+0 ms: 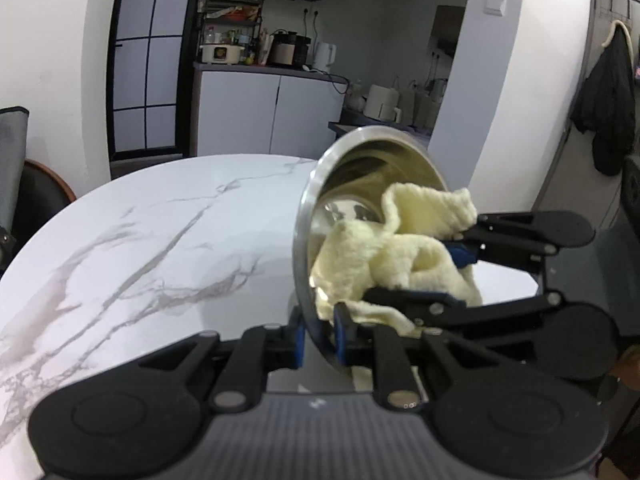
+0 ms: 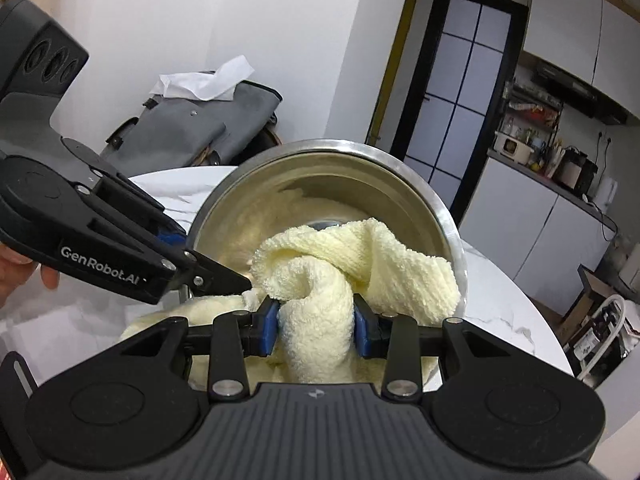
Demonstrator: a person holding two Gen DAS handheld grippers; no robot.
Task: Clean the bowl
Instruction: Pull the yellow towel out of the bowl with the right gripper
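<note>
Left wrist view: my left gripper clamps the tilted bowl rim; my right gripper squeezes the yellow cloth inside it.

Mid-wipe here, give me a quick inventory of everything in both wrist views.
bowl: one, steel, tilted on its side above the table.
cloth: one, pale yellow, bunched inside the bowl.
table: one, white marble, under the bowl.
bag: one, grey, behind the table.
tissue: one, white, on the bag.
coat: one, dark, hanging on the wall.
left gripper: black, blue pads, clamped on the bowl rim.
right gripper: black, blue pads, clamped on the cloth.
</note>
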